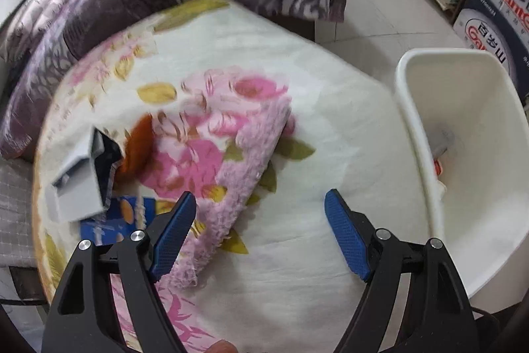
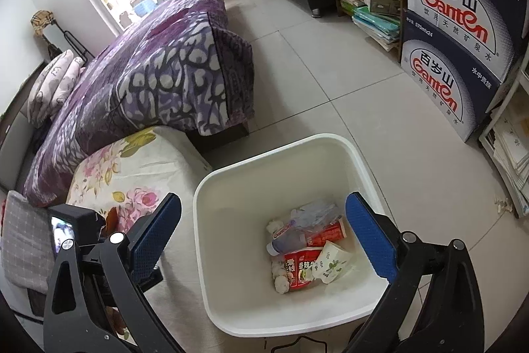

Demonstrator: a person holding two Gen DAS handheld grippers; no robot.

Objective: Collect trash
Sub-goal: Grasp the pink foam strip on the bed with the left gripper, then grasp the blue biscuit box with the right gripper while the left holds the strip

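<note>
Two wrist views over a bed covered by a cream blanket printed with pink roses [image 1: 297, 121]. The left tongs [image 1: 261, 217], with blue textured pads, stand wide apart and hold nothing; they hang over the middle of the blanket, beside a folded-over flap of its pink fleecy underside. The right tongs [image 2: 264, 230] are likewise wide and empty, poised directly above the white plastic waste bin [image 2: 211, 187], which stands on the tiled floor touching the right edge of the bed. Inside the bin lie a crushed clear bottle, red snack wrappers [image 2: 301, 267], and a paper cup. The trash not yet collected lies at the near left of the blanket: an open grey cardboard box [image 1: 77, 184], a blue printed packet [image 1: 119, 217] partly beneath it, and an orange-brown scrap [image 1: 139, 144] just beyond. These pieces lie to the left of the left tongs and near them, well apart from the right tongs, so the left hand is judged the nearer. The box's long axis runs roughly near-to-far, slightly tilted; motion blur obscures finer detail.
</note>
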